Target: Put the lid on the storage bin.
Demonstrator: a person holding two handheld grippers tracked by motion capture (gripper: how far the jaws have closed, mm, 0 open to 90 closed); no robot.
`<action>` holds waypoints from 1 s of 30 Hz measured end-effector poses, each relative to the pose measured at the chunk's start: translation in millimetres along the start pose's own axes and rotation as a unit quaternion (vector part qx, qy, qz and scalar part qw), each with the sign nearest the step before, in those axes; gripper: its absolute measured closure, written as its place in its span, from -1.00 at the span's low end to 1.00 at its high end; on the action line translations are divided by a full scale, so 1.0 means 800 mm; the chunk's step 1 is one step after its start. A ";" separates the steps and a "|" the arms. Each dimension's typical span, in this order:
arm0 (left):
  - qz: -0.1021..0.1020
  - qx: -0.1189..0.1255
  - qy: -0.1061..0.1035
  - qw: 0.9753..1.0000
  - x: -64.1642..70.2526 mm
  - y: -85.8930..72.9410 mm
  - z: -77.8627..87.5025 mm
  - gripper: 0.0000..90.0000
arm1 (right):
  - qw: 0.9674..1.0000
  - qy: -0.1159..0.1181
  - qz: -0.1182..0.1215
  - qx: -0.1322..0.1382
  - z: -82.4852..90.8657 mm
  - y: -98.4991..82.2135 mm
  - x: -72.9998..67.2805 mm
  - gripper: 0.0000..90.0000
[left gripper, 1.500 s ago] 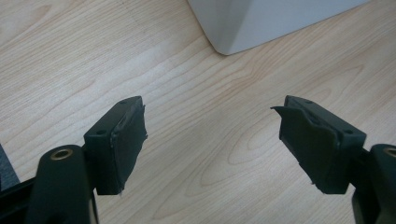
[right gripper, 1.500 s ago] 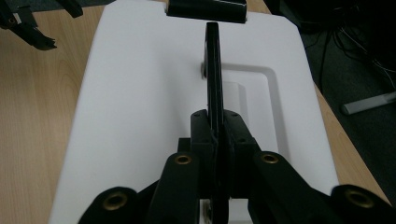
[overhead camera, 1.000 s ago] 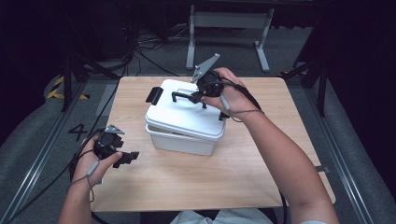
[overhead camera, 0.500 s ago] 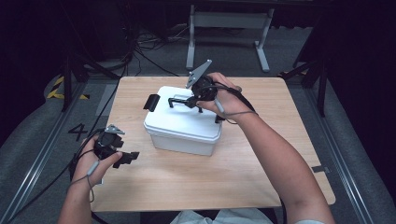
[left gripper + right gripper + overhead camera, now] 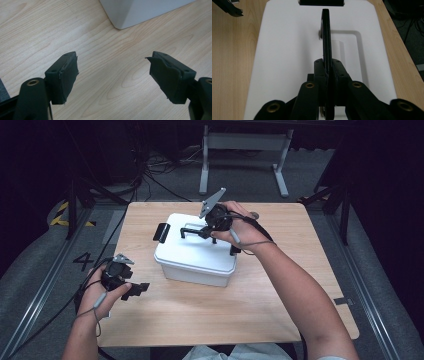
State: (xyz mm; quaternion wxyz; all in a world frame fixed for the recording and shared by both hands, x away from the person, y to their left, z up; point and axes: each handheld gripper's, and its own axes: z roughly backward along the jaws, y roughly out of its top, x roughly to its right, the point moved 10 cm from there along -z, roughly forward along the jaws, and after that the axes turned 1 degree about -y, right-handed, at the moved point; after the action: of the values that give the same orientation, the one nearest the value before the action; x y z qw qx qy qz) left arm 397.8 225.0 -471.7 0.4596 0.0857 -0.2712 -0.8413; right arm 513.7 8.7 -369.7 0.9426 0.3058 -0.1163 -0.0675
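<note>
High view: white box (image 5: 196, 255) mid-table (image 5: 280, 305), right tool (image 5: 202, 231) clamped on its black handle (image 5: 192, 229). Left gripper view: left tool (image 5: 113, 75) spread wide over bare wood, gripping nothing. Right gripper view: handle (image 5: 326, 45) pinched upright above the lid (image 5: 287, 50).

**Bright table, black surroundings**

Lit from overhead, strongly on the wooden table (image 5: 280, 310) and the white box (image 5: 195, 257); dark to near black beyond the floor's edges. Soft shadow thrown right of the box's handle (image 5: 326, 37) in the right gripper view, across a lid close to overexposed. Slightly soft and grainy in the high view. Blurred at the near black jaws in both gripper views; sharp on the wood grain between.
</note>
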 end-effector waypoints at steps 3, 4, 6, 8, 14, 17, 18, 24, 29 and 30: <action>-0.001 0.000 0.000 1.000 -0.001 0.000 0.000 -0.48 | 1.000 -0.005 0.002 0.001 -0.002 0.000 0.003 0.86; -0.002 0.000 0.000 1.000 -0.001 0.000 0.000 -0.48 | 1.000 -0.008 0.007 -0.002 -0.003 -0.001 0.005 0.85; -0.002 0.001 0.001 1.000 -0.001 0.000 0.000 -0.48 | 1.000 -0.013 0.009 -0.006 -0.006 -0.001 0.008 0.85; -0.001 0.001 -0.001 1.000 -0.001 0.000 0.001 -0.48 | 1.000 -0.017 0.013 -0.009 -0.010 -0.002 0.010 0.84; -0.002 0.000 -0.001 1.000 -0.001 0.000 0.000 -0.48 | 1.000 -0.016 0.011 -0.013 -0.011 -0.003 0.009 0.84; 0.000 -0.001 0.000 1.000 0.000 0.000 0.000 -0.48 | 1.000 -0.013 0.017 -0.018 -0.011 -0.003 0.006 0.86; 0.000 0.000 -0.001 1.000 0.001 0.000 0.000 -0.48 | 1.000 -0.011 0.017 -0.020 -0.012 -0.004 0.004 0.87; -0.002 -0.001 -0.001 1.000 0.000 0.000 0.000 -0.48 | 0.999 -0.015 0.028 -0.028 -0.011 -0.005 -0.004 0.86; -0.002 0.000 -0.002 1.000 -0.001 0.001 -0.001 -0.48 | 1.000 -0.003 -0.001 -0.013 -0.008 -0.004 -0.005 0.57; -0.002 0.000 -0.001 1.000 -0.001 0.002 -0.001 -0.48 | 1.000 0.002 -0.008 -0.010 -0.006 -0.005 -0.006 0.50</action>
State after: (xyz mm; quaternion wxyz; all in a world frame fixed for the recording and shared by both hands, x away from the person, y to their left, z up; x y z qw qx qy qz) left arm 399.7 224.8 -472.0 0.4573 0.0858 -0.2716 -0.8425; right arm 510.1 9.6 -376.7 0.9452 0.2977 -0.1110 -0.0757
